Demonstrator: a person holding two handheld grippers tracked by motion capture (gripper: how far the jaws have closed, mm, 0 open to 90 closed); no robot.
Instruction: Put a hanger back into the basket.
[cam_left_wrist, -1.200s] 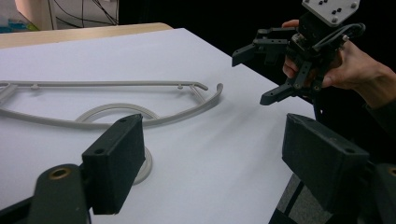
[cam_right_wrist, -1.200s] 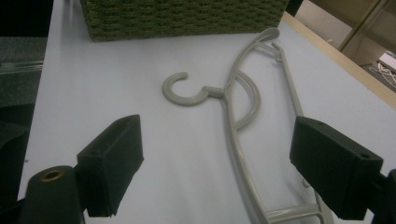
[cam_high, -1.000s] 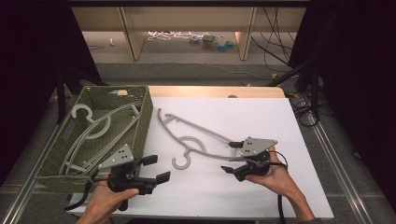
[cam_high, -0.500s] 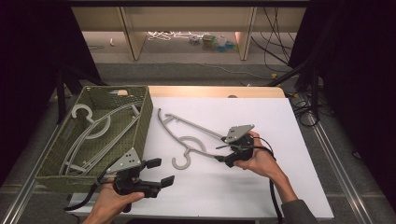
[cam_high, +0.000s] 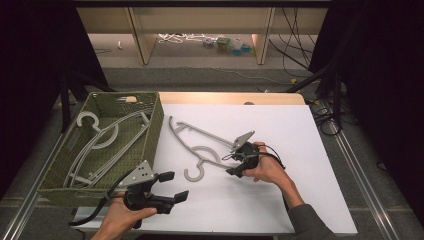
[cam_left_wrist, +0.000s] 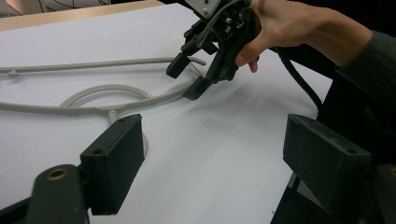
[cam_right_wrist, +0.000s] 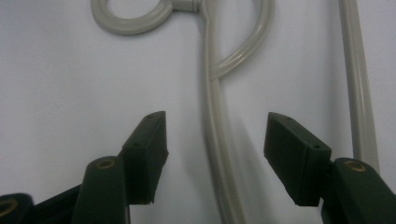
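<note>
Now your right gripper straddled the pale grey plastic hanger on the white table, jaws just closing, not yet pinching. Your left gripper stayed spread. More hangers filled the green basket.

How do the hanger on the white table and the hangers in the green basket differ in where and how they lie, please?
The hanger on the table lies flat and alone on the white surface, with the right gripper astride its arm, jaws just closing, not yet touching. The hangers in the basket lie stacked and overlapping inside the green basket, away from either gripper. Both look the same pale grey plastic.
</note>
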